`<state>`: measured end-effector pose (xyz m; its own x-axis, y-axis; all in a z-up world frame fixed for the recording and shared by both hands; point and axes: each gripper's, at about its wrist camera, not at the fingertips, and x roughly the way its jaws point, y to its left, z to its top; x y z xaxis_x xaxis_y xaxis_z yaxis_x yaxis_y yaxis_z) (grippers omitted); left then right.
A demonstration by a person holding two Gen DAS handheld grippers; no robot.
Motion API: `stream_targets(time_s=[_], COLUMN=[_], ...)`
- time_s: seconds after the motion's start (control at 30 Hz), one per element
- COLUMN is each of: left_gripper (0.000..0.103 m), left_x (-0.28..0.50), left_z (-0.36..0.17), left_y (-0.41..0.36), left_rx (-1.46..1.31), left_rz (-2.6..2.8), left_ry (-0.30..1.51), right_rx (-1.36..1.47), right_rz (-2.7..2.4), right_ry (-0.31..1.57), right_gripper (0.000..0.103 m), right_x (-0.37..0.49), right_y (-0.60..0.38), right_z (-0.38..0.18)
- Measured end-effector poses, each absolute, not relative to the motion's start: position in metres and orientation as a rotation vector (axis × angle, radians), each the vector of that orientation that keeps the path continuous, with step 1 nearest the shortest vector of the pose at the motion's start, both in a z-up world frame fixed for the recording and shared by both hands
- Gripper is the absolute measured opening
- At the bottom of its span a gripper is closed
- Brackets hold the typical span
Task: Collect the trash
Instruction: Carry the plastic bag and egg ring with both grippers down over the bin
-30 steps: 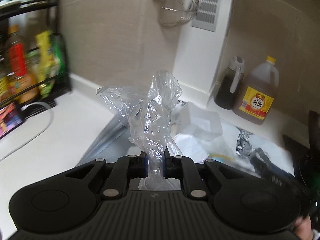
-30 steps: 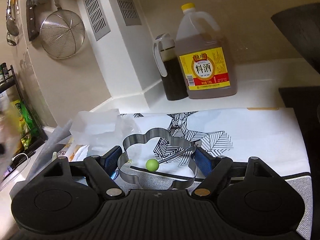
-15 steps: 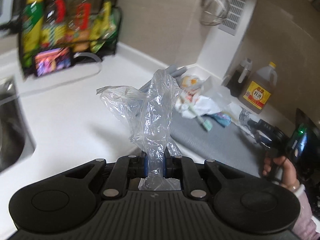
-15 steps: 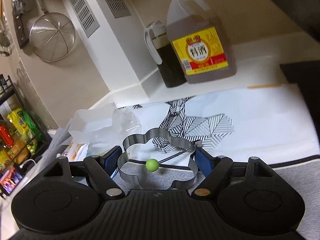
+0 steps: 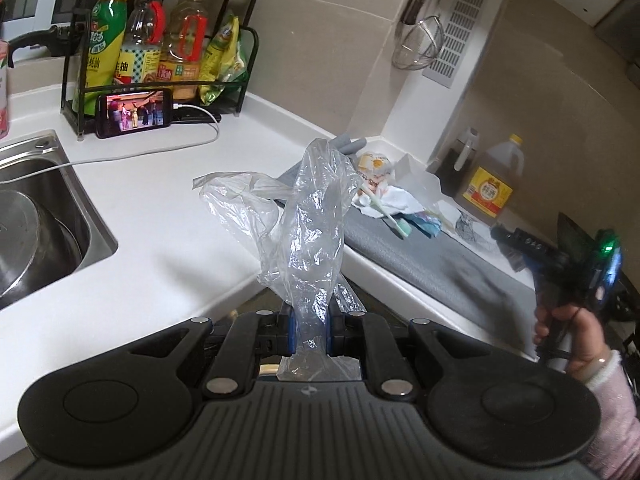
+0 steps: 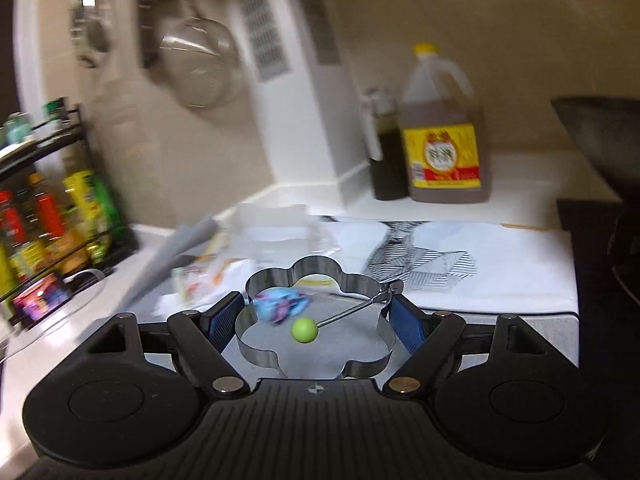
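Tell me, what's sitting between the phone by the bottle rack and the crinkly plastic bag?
Only bare white countertop and the phone's white charging cable lie before the plastic bag pinched in the left gripper, as the left wrist view shows.

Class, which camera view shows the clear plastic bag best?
The left wrist view: the clear plastic bag stands sharp and central, pinched in the left tool. The right wrist view does not show it.

Sink (image 5: 60, 216) to my left w/ pot (image 5: 28, 240) in it; rack (image 5: 160, 40) behind; trash pile (image 5: 392, 196) on mat (image 5: 420, 256) ahead-right, jug (image 5: 494, 184) beyond.
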<state>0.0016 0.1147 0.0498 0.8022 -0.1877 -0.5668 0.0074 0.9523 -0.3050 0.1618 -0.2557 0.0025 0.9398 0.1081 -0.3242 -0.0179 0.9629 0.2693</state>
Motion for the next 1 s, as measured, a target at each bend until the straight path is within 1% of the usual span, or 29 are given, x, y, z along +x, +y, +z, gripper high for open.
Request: stream_targets(time_s=[0.2,0.43,0.6,0.73,1.0], left_gripper=[0.014,0.013,0.014,0.014,0.014], left_x=[-0.015,-0.032,-0.039,-0.042,-0.046], left_z=[0.029,0.006,-0.014,-0.023,-0.023], left_y=[0.105,0.093,0.087,0.085,0.082], left_rx=[-0.260,-0.210,-0.188,-0.169,-0.151], left_rz=[-0.121,-0.101,-0.102,-0.095,-0.092], left_ry=[0.651,0.701,0.751,0.774,0.770], right_rx=[0.274,0.238,0.201,0.172,0.099], right_rz=[0.218,0.341,0.367,0.348,0.351], right_ry=[0.364,0.468,0.609,0.687,0.680], right_gripper=[0.081,0.081,0.081,0.081,0.081], right_x=[0.096,0.041,0.018,0.010,0.002], right_y=[-0.221,-0.179,-0.161,-0.152,-0.142], right_z=[0.012,-0.005,-0.035,-0.056,-0.055])
